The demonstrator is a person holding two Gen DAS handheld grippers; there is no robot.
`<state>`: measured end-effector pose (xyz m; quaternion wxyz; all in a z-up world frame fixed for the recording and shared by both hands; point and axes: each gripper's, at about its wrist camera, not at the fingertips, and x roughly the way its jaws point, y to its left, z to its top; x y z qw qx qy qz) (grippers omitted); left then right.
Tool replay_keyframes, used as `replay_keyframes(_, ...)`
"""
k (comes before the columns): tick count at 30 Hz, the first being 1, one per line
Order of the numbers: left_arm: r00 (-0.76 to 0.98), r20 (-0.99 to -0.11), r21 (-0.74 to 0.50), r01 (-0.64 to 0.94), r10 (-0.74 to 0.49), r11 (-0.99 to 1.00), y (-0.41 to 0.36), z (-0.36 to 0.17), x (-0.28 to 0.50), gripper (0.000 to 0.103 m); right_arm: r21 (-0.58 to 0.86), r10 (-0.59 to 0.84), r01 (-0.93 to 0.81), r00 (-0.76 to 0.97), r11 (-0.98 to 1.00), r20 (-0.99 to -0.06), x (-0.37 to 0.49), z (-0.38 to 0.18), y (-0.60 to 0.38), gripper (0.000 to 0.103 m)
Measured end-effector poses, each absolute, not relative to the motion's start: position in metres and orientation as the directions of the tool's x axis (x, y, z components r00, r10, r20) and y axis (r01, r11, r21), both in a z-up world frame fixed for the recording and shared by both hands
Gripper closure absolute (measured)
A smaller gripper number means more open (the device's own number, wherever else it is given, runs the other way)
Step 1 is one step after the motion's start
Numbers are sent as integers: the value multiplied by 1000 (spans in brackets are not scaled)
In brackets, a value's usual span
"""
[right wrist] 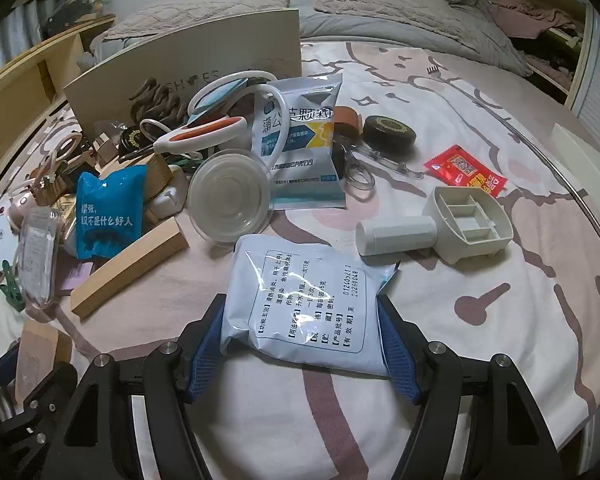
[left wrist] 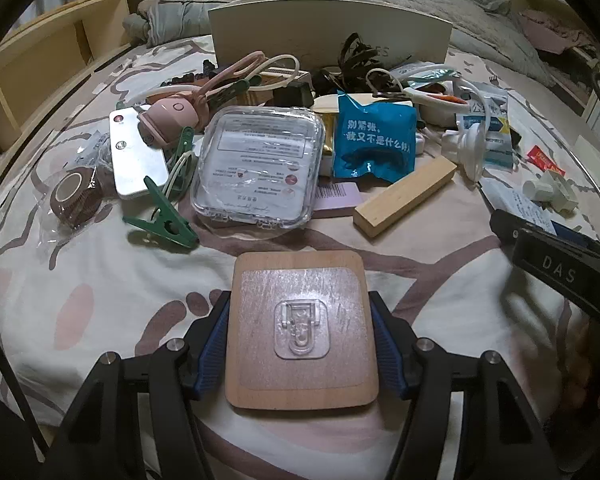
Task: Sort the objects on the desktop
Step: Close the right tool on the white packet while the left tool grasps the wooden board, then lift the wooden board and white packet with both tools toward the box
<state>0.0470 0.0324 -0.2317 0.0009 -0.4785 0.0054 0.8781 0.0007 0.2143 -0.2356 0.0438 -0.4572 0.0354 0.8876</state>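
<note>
Nearest, left gripper clamped partway shut on a rounded-square wooden plaque with a clear stick-on hook, blue pads against both its edges, resting on the patterned bedsheet. Right gripper likewise partway shut, squeezing a pale blue printed sachet. Farther off, a light wooden block, partly hidden clutter, then a cream shoebox, cut off behind the pile.

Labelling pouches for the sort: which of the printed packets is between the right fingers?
The pale blue-white packet with the black-framed text block, lying nearest, with the right gripper around it. The teal packet and the blue-yellow sachet lie farther back in the pile.
</note>
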Motion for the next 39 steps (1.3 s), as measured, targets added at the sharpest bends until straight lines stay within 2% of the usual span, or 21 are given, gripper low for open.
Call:
replay_keyframes(24,-546,-838,-6,2,4,-1000,28,-225,54,39,72,-4,-89,-601,-993,-799,21,-217,212,31)
replay_keyframes(39,-586,-810,-47,40,14,-998,13,-196,50,39,99,-65,-12,-674,-995,-736,33,-171,206,31)
